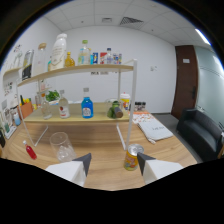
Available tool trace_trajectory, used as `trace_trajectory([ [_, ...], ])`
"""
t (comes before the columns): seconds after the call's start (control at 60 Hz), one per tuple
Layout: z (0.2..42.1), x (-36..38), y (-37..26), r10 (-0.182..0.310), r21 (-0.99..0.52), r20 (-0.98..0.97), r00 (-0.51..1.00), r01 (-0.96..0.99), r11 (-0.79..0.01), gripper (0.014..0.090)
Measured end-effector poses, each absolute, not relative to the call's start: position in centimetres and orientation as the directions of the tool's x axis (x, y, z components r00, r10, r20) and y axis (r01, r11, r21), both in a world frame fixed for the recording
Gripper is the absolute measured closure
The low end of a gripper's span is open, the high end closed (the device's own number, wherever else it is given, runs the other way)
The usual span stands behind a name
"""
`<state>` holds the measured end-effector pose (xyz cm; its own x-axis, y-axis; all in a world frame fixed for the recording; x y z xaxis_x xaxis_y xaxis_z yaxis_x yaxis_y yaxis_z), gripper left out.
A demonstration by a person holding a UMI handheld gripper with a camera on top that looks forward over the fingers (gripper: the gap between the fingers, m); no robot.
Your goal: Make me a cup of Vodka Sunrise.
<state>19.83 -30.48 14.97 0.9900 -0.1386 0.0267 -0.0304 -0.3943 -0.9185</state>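
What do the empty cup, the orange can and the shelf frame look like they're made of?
The cup looks like clear glass or clear plastic: the wood shows through it. The can, just ahead of the open gripper, seems thin metal, with a shiny silver top and printed orange side. The shelf frame looks like white painted metal rods carrying pale wood boards, though that is a guess.

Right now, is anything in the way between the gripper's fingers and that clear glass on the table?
Nothing visible blocks it. The gripper is open, and the clear glass stands just ahead of its left finger on bare wooden table. The orange can sits off toward the right finger, apart from that path.
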Motion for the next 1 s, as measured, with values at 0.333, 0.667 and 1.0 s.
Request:
trace_trajectory([
  [0.333,13.5,6.7,-32.7,-0.034,-0.913,-0.015,0.999,-0.028,-0.406,0.0184],
  [0.667,20.3,-2.1,-24.1,0.083,-0.958,-0.061,0.995,-0.035,-0.285,0.0188],
  [1.0,20.7,-5.0,-13.0,0.087,-0.953,-0.022,0.996,0.005,-0.302,0.0373],
])
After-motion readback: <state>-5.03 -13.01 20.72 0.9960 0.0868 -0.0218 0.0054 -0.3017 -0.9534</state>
